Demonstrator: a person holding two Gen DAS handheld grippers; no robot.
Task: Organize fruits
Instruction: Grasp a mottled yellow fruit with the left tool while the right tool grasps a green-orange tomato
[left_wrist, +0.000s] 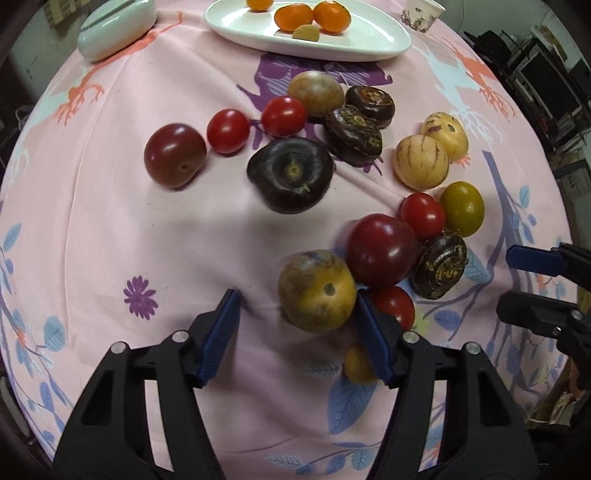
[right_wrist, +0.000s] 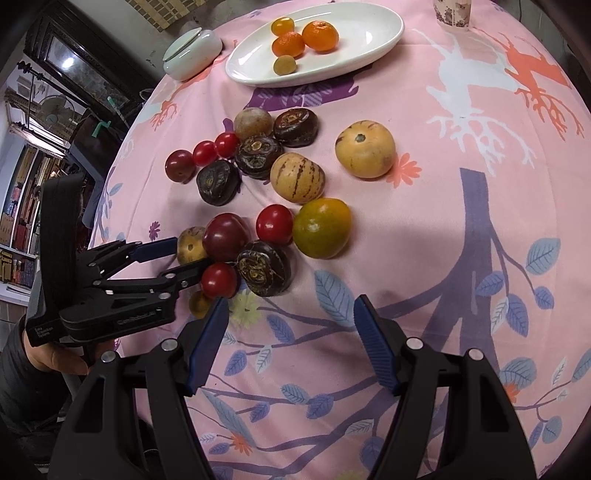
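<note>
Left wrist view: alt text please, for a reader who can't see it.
Left gripper straddles a yellow-brown round fruit on a pink patterned tablecloth, one pad touching it. Tomatoes and dark fruits lie scattered beyond, before a white plate holding oranges.

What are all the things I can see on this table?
cloth: 1, pink, patterned, over the table
plate: 1, white, far end
oranges: 2, orange, on plate
kumquats: 2, yellowish, on plate
lidded dish: 1, pale, left of plate
cup: 1, white, right of plate
tomatoes: 4, red, two far, two near
plums: 2, dark red, one far, one near
water chestnuts: 4, dark brown, three far, one near
tan fruits: 2, one far, one between left gripper's fingers
striped melons: 2, pale yellow, middle
green citrus: 1, near cluster
yellow fruit: 1, under left gripper
left gripper: black, blue pads, open
right gripper: same, open over cloth
hand: 1, holding left gripper
</note>
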